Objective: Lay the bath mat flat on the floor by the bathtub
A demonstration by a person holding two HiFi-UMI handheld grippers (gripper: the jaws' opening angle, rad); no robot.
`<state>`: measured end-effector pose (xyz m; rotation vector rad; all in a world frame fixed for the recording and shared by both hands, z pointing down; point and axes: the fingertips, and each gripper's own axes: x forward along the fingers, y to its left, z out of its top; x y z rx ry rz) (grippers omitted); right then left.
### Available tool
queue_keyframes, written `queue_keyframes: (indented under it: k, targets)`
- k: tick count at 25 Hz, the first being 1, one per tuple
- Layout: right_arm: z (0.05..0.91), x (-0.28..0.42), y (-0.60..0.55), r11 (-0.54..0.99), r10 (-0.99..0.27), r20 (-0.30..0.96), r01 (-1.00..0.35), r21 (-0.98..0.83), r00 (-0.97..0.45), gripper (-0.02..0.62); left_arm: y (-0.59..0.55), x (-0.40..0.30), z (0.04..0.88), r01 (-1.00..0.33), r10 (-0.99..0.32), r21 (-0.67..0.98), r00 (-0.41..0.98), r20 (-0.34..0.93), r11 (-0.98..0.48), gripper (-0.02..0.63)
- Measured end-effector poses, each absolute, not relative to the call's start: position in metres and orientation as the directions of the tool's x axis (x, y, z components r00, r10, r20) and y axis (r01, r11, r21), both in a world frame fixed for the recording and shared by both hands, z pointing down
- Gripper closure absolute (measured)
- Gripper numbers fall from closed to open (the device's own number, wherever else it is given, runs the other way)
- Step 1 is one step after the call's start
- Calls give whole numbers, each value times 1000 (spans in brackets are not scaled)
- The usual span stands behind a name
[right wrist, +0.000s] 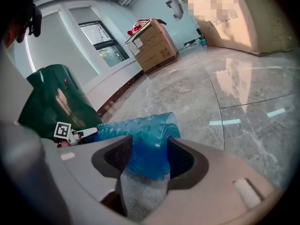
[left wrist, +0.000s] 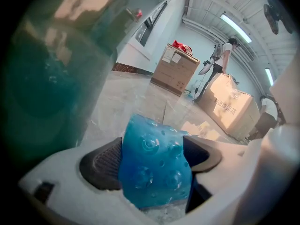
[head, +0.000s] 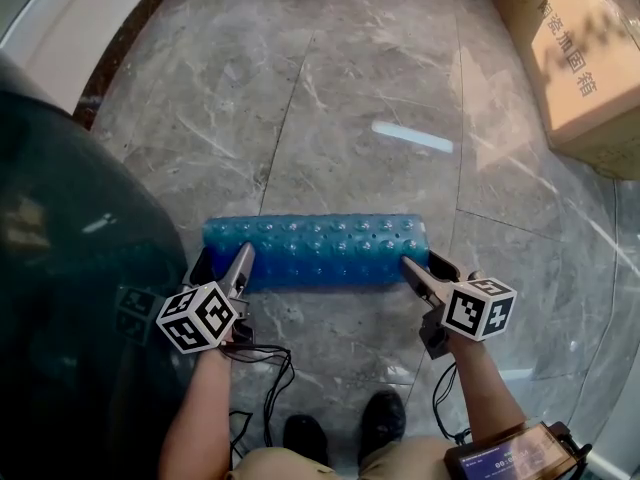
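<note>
The blue bath mat (head: pixel 315 251), dotted with suction cups, lies rolled into a tube on the grey marble floor (head: pixel 380 88), just right of the dark green bathtub (head: pixel 70 268). My left gripper (head: pixel 222 266) is at the roll's left end. In the left gripper view its pads (left wrist: pixel 104 165) press on the mat's end (left wrist: pixel 154 168). My right gripper (head: pixel 428 266) is at the right end, and in the right gripper view both pads (right wrist: pixel 117 156) sit against the rolled layers (right wrist: pixel 149 149). The roll rests on the floor between the two grippers.
A large cardboard box (head: pixel 590 58) stands at the far right, and more boxes (left wrist: pixel 176 71) stand farther off. The person's shoes (head: pixel 340 433) are just behind the mat, with cables (head: pixel 270 388) hanging by the left arm. Another person (left wrist: pixel 225 55) stands in the distance.
</note>
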<state>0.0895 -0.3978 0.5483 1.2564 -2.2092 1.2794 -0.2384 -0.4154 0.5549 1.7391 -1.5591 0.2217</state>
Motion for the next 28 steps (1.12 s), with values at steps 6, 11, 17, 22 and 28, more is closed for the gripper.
queue_keyframes:
  k: [6,11,17,22,28]
  targets:
    - [549,90,-368,159,-532,619,-786,-597,-578,400,-426,-235,553,-924,-760,383,254,598,-7,204]
    - [549,83,-330,88,-507,622,-753,-652,-597,419,-442,-228,550,-925,-746,373,299,595,-73,201]
    - [552,66,-280,51,-485,605,-711,-701,-631,441,-461,-217,552,-927,-744,349,330,581,-138,193]
    - [546,66,-281,160,-415,615,-719,-676,-670,346,-455,-224,539,-928,-797,365,276,538,-75,152]
    - [507,102,-284,223,-447,547,-680,-698,-708,300,-424,-228,516,-880,-845,474,233,482,28,132]
